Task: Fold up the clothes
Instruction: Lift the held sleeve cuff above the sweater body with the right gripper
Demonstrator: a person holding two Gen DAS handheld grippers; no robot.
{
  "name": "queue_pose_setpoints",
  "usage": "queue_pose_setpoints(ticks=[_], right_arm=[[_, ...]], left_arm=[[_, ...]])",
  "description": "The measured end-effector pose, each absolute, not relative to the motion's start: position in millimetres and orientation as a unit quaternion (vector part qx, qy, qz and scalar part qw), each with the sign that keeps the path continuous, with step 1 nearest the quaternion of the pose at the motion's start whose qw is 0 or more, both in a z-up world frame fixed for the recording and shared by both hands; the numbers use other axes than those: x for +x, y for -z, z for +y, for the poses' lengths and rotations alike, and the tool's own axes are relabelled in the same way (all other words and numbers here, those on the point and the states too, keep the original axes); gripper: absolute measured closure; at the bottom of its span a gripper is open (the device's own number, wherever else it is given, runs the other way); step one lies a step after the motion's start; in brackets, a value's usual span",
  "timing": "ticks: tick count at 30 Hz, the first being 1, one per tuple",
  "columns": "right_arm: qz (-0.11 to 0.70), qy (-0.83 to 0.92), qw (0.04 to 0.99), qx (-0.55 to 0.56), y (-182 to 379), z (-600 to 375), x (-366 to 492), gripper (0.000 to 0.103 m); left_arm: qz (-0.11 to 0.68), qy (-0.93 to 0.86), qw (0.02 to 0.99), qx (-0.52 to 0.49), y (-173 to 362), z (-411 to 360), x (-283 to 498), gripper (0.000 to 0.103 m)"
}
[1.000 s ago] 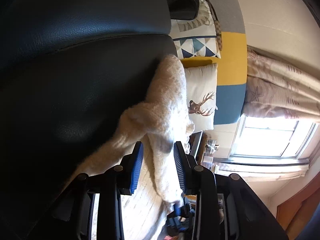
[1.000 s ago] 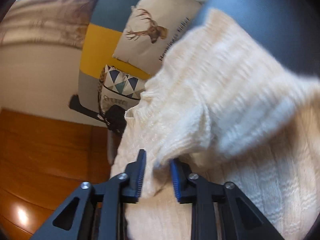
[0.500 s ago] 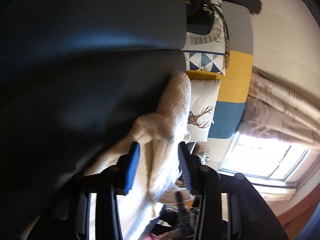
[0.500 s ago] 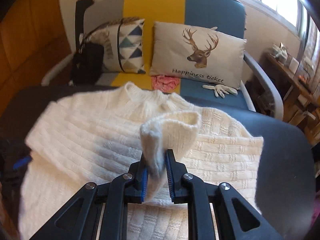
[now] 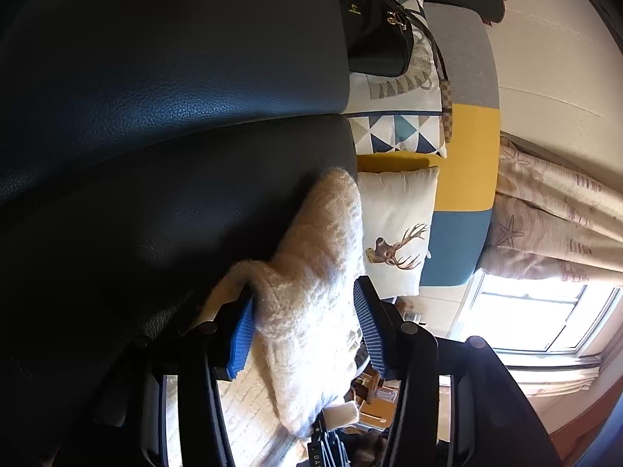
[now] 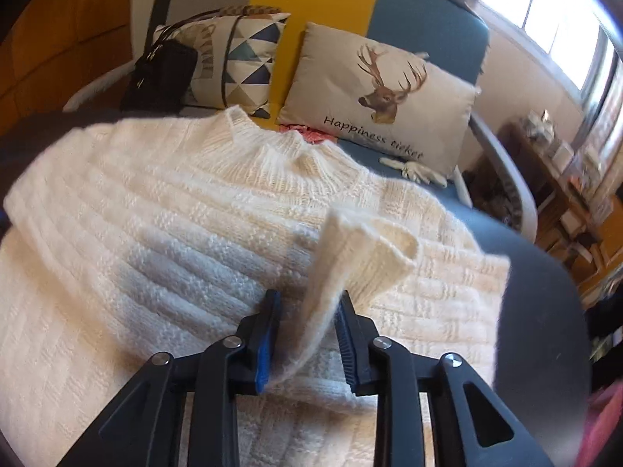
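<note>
A cream-white knitted sweater [image 6: 163, 233] lies spread flat on a dark leather-like surface [image 5: 163, 210], its ribbed round collar [image 6: 272, 155] at the far edge. The knit shows horizontal bands of raised blocks. One sleeve is folded across the body, and its ribbed cuff [image 6: 350, 257] stands upright in a loose curl. In the left wrist view a thick fuzzy fold of the same sweater [image 5: 311, 295] is bunched up above the surface.
</note>
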State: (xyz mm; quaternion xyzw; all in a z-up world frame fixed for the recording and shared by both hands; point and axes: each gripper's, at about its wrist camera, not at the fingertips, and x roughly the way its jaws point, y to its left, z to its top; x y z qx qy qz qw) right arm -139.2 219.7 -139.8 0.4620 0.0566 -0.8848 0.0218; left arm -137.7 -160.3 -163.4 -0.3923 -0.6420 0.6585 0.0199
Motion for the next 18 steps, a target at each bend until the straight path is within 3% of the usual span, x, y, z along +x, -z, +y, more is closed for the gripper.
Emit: queue_pose_setpoints(ticks=[1, 3, 4, 8, 11, 18], right_arm=[[0.021, 0.88, 0.023, 0.473, 137, 228, -145, 0.077], [-0.029, 0.878, 0.021, 0.478, 134, 241, -146, 0.094], [-0.031, 0.881, 0.011, 0.472, 130, 245, -144, 0.097], [-0.058, 0.907, 0.017, 0.416, 96, 256, -126, 0.098], [-0.073, 0.93, 0.025, 0.359, 58, 264, -110, 0.098], [-0.081, 0.924, 0.038, 0.371, 51, 268, -109, 0.098]], left_arm=[[-0.637, -0.664, 0.021, -0.391, 161, -160, -138, 0.053], [-0.617, -0.686, 0.02, -0.384, 152, -160, -138, 0.053], [-0.601, -0.703, 0.021, -0.38, 144, -160, -138, 0.054], [-0.541, -0.759, 0.044, -0.359, 109, -157, -140, 0.069], [-0.492, -0.798, 0.046, -0.344, 82, -162, -140, 0.07], [-0.52, -0.761, 0.11, -0.371, 93, -151, -104, 0.07]])
